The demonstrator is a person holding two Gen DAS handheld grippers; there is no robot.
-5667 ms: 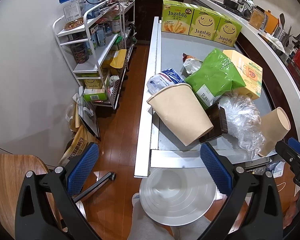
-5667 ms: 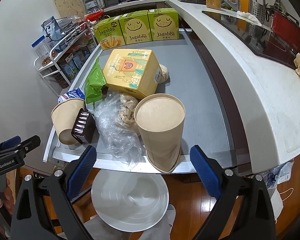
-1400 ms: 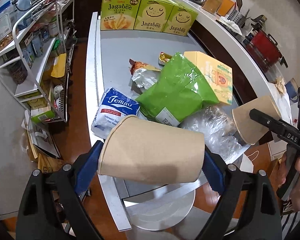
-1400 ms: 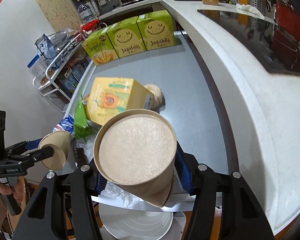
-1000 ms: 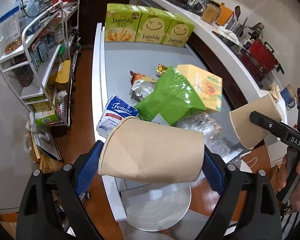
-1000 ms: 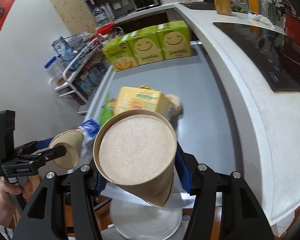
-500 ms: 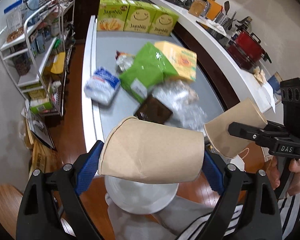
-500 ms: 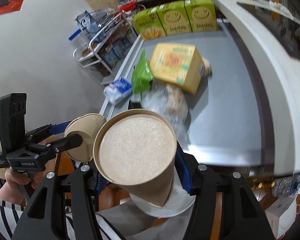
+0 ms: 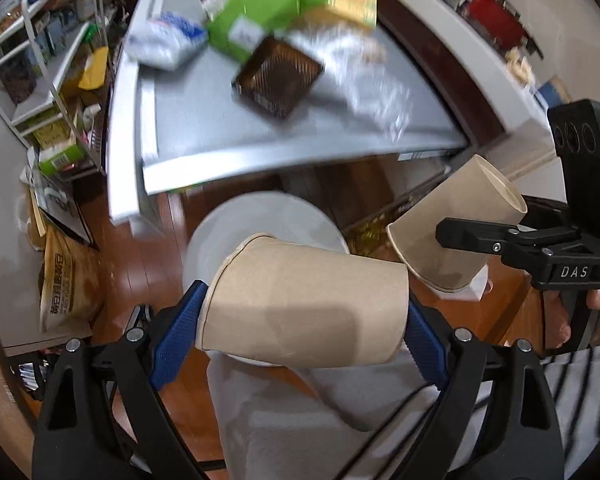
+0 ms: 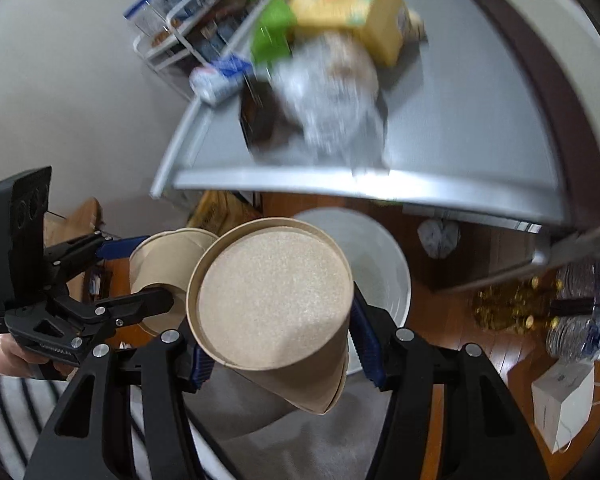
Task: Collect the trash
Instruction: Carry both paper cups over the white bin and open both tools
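We hold a tan paper cup in each pair of tongs, both clear of the bench (image 9: 260,136) and above the white bin (image 9: 236,224) on the wooden floor.

The left tongs (image 9: 300,332) are clamped on the left cup (image 9: 304,316), a smooth matte kraft cone lying sideways, its rolled rim toward the left, pressed between the two blue ribbed pads (image 9: 172,336). In the right wrist view this same cup (image 10: 164,264) shows at the left, beside the other one.

The right tongs (image 10: 276,328) are clamped on the right cup (image 10: 272,300), whose round, grainy underside faces the camera while the tapered wall runs down toward the near side. In the left wrist view that cup (image 9: 456,232) hangs at the right, tilted, with its open mouth pointing up and right.

The bin (image 10: 384,264) is round and smooth, with a pale plastic wall, and stands just near the bench's metal edge, under both cups.

On the grey, flat bench lie the remaining pieces, blurred: a dark brown ribbed tray (image 9: 278,76), a crinkled clear plastic bag (image 9: 368,68), a glossy green pouch (image 9: 256,20), a yellow carton (image 10: 352,8) and a soft white-and-blue pack (image 9: 164,38). The tray touches the clear bag, and the pouch leans against the carton.
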